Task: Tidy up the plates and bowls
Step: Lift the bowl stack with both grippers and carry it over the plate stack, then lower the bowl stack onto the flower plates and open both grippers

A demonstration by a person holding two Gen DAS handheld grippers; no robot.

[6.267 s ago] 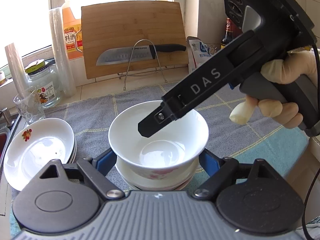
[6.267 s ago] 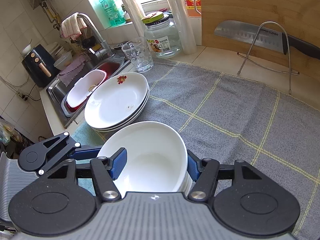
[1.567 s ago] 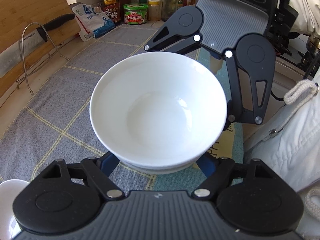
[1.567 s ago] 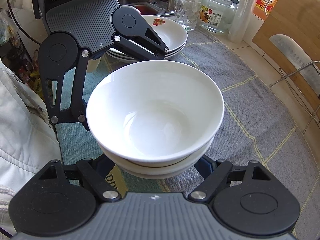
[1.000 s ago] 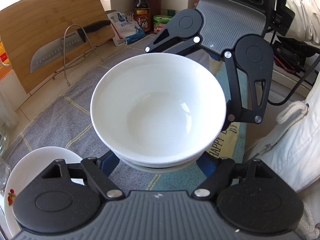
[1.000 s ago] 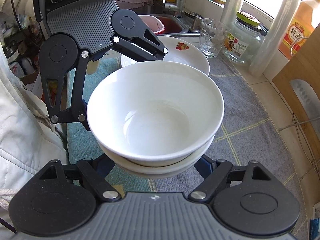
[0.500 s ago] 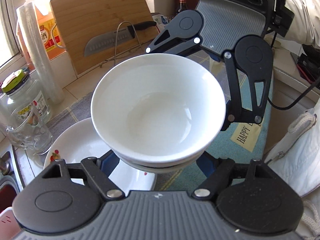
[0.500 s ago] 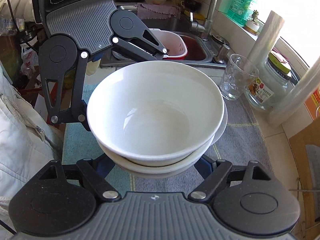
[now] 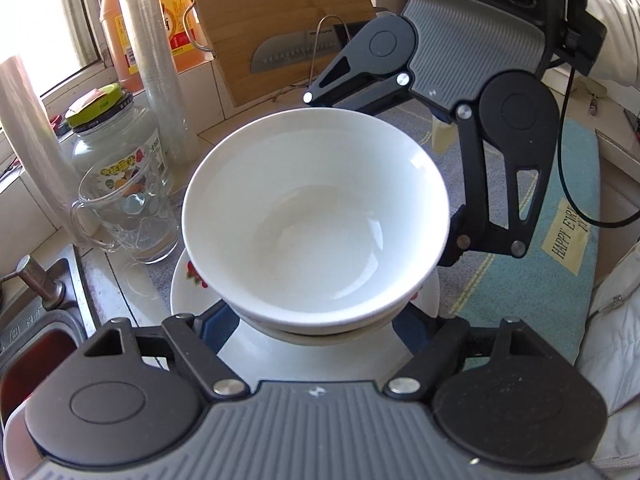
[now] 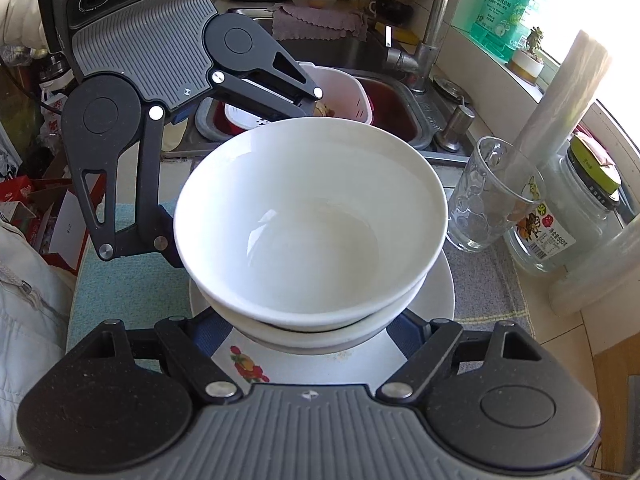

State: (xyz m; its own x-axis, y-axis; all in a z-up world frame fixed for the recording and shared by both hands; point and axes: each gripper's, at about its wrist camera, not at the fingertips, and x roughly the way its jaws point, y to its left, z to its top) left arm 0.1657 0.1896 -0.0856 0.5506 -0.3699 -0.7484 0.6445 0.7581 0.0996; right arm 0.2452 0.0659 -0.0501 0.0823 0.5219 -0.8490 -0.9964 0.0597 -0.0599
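Note:
A stack of white bowls (image 9: 316, 220) (image 10: 310, 224) is held in the air between both grippers, from opposite sides. My left gripper (image 9: 316, 324) is shut on the stack's lower part; the right gripper (image 9: 452, 92) faces it from the far side. My right gripper (image 10: 312, 328) is likewise shut on the stack, with the left gripper (image 10: 168, 80) opposite. The bowls hang just above a stack of white plates with a red flower print (image 9: 192, 280) (image 10: 248, 364) on the grey cloth. I cannot tell whether the bowls touch the plates.
A glass mug (image 9: 132, 208) (image 10: 488, 196), a jar with a green lid (image 9: 108, 128) (image 10: 568, 216) and plastic rolls (image 9: 148, 52) stand beside the plates. The sink (image 10: 380, 108) holds a pink basin. A cutting board with a knife (image 9: 280, 20) leans at the back.
Both grippers have carried the bowl stack left toward the sink, and it now hangs over the plate stack beside the glass mug.

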